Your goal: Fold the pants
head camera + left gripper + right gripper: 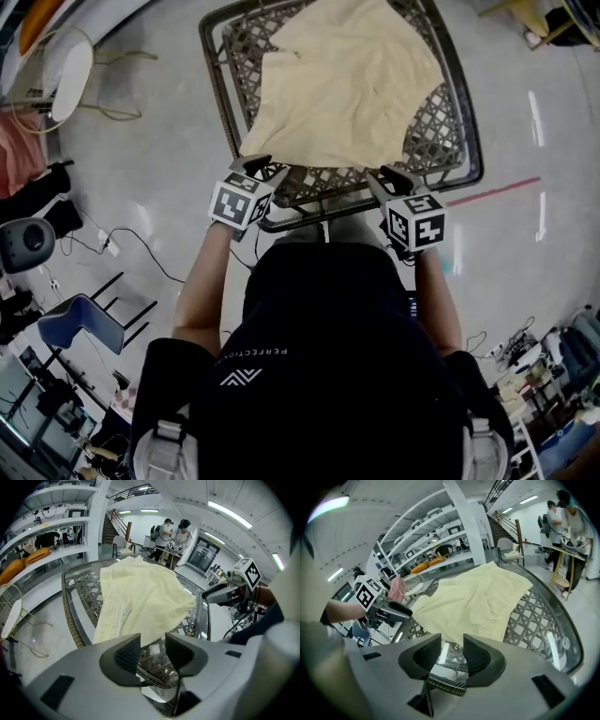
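Pale yellow pants (347, 84) lie folded in a loose heap on a dark lattice-top table (217, 89). My left gripper (261, 169) hovers at the cloth's near left corner. My right gripper (386, 176) hovers at its near right corner. In the left gripper view the left gripper (152, 641) is open, with only the table's lattice showing in the gap and the pants' (140, 602) hem just beyond the tips. In the right gripper view the right gripper (451, 641) is also open and empty, just short of the pants (478, 602).
The table's braided rim (70, 616) runs close under both grippers. A blue chair (80, 319) and loose cables (141, 244) are on the floor to the left. A red floor line (492, 192) is on the right. Two people (173, 534) stand at a bench far behind, beside white shelves (56, 522).
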A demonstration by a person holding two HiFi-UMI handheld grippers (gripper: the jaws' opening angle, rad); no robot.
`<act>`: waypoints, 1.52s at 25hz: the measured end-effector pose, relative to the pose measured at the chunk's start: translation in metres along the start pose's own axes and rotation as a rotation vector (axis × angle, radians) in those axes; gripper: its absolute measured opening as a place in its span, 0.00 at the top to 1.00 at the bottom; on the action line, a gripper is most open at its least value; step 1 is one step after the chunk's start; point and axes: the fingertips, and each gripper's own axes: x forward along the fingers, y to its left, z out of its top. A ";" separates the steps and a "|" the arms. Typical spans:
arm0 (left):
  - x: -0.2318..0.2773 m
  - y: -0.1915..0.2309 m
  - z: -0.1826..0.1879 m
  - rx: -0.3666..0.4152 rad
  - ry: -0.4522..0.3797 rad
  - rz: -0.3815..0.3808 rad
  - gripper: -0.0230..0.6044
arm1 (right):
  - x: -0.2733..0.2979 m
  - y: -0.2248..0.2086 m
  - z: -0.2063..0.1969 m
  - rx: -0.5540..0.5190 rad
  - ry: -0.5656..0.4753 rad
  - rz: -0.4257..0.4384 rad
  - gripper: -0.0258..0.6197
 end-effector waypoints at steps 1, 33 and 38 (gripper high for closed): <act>0.002 0.001 0.002 -0.002 0.007 -0.005 0.70 | 0.004 -0.001 0.001 -0.027 0.012 0.011 0.74; 0.021 0.052 0.007 0.137 0.178 0.085 0.54 | 0.053 -0.039 -0.009 -0.428 0.339 0.099 0.67; 0.024 0.056 0.009 0.156 0.191 0.066 0.54 | 0.047 -0.044 -0.006 -0.393 0.335 0.127 0.67</act>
